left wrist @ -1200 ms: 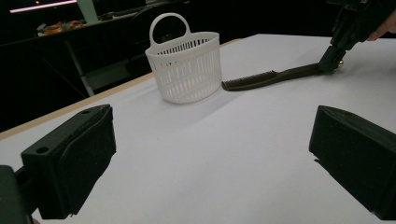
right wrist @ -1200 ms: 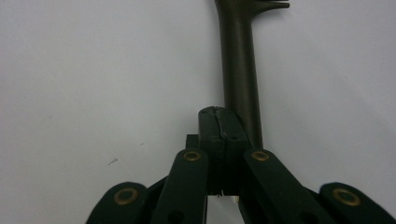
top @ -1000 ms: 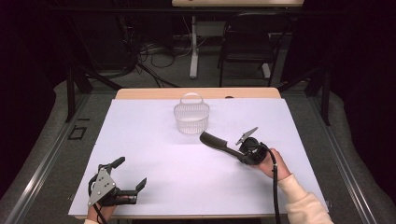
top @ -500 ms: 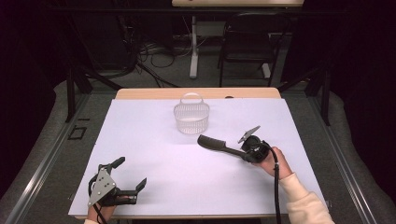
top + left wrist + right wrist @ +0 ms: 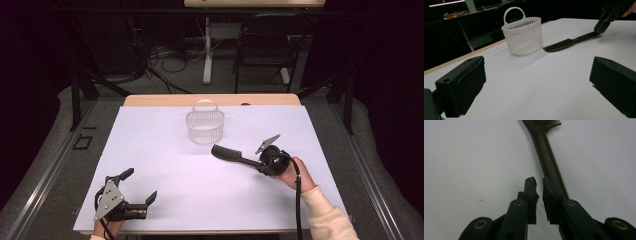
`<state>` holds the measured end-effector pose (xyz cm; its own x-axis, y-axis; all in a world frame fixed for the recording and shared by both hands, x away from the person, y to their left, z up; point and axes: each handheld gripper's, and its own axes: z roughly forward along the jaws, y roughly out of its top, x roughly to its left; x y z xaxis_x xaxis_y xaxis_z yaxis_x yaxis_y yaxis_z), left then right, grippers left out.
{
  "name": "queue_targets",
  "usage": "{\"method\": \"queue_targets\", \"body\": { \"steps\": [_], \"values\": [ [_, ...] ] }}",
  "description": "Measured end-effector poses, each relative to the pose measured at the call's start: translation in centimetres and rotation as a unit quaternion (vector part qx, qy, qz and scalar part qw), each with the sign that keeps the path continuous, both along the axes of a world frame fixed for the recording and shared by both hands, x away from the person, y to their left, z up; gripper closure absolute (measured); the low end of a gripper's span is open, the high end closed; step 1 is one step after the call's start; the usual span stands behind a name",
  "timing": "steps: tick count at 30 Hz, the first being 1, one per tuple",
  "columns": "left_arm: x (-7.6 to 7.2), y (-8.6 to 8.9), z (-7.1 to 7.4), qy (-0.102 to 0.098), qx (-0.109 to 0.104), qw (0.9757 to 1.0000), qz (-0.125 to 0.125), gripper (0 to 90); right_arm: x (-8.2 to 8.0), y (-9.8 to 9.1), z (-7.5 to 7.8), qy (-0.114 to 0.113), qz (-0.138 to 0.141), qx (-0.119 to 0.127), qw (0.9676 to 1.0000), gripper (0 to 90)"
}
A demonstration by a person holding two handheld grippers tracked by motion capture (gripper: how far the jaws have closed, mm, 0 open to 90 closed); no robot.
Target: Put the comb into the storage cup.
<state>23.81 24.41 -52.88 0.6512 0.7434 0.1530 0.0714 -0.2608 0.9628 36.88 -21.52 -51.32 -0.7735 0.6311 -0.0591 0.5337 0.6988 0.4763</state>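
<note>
A dark comb [image 5: 232, 155] lies flat on the white table [image 5: 165, 150], teeth toward a white slotted basket [image 5: 205, 125] with a loop handle. My right gripper [image 5: 256, 161] is at the comb's handle end. Its jaws have just been opening. In the right gripper view the gripper [image 5: 539, 185] shows a narrow gap with table between the pads, and the comb [image 5: 547, 152] runs under the right-hand pad. My left gripper [image 5: 142, 183] rests open near the front left edge. In the left gripper view it [image 5: 537, 83] faces the basket [image 5: 522, 37] and the comb [image 5: 569, 43].
The table's wooden back edge [image 5: 165, 100] lies just behind the basket. Beyond it stand a chair [image 5: 265, 55] and cables on the dark floor. A person's right hand and cream sleeve [image 5: 325, 220] come in at the bottom right.
The comb's toothed end has shifted slightly left and come down to the table. The right gripper's jaws have parted a little. The left gripper has not moved.
</note>
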Motion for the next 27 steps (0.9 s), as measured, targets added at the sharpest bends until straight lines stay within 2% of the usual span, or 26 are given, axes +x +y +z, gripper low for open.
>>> {"method": "queue_targets", "body": {
  "steps": [2, 5, 6, 11, 14, 16, 18, 23, 27],
  "values": [
    [0.0, 0.0, 0.0, 0.000, 0.001, 1.0000, 0.000, 0.5, -0.1, 0.0, 0.3, -0.003, 0.003, 0.001, 1.0000, 73.0],
    [0.0, 0.0, 0.0, -0.001, 0.002, 1.0000, 0.000, 0.5, -0.1, 0.0, 0.7, -0.004, 0.011, 0.005, 0.9999, 59.0],
    [0.0, 0.0, 0.0, -0.002, 0.000, 1.0000, -0.001, 0.5, -0.2, 0.1, 0.8, 0.000, 0.006, 0.009, 0.9999, 53.8],
    [0.0, -0.1, 0.0, -0.001, 0.002, 1.0000, 0.000, 0.5, 0.0, 0.1, 1.4, -0.004, 0.002, 0.013, 0.9999, 28.5],
    [0.0, -0.1, 0.0, -0.001, 0.002, 1.0000, 0.000, 0.5, 0.1, 0.1, 1.7, -0.011, 0.000, 0.010, 0.9999, 18.9],
    [0.0, -0.1, 0.0, -0.001, 0.002, 1.0000, 0.000, 0.5, 0.2, 0.3, 1.9, -0.011, -0.005, 0.008, 0.9999, 14.3],
    [0.1, -0.1, 0.0, 0.001, 0.002, 1.0000, 0.000, 0.5, 0.5, 0.4, 1.9, -0.013, 0.002, 0.014, 0.9998, 11.6],
    [0.0, -0.1, 0.0, 0.000, 0.003, 1.0000, 0.000, 0.5, 1.1, 1.3, 1.9, -0.006, 0.012, -0.002, 0.9999, 3.1],
    [0.0, -0.1, 0.0, 0.000, 0.003, 1.0000, 0.000, 0.4, 1.8, 2.2, 2.0, -0.005, 0.029, -0.012, 0.9995, 0.0]
  ]
}}
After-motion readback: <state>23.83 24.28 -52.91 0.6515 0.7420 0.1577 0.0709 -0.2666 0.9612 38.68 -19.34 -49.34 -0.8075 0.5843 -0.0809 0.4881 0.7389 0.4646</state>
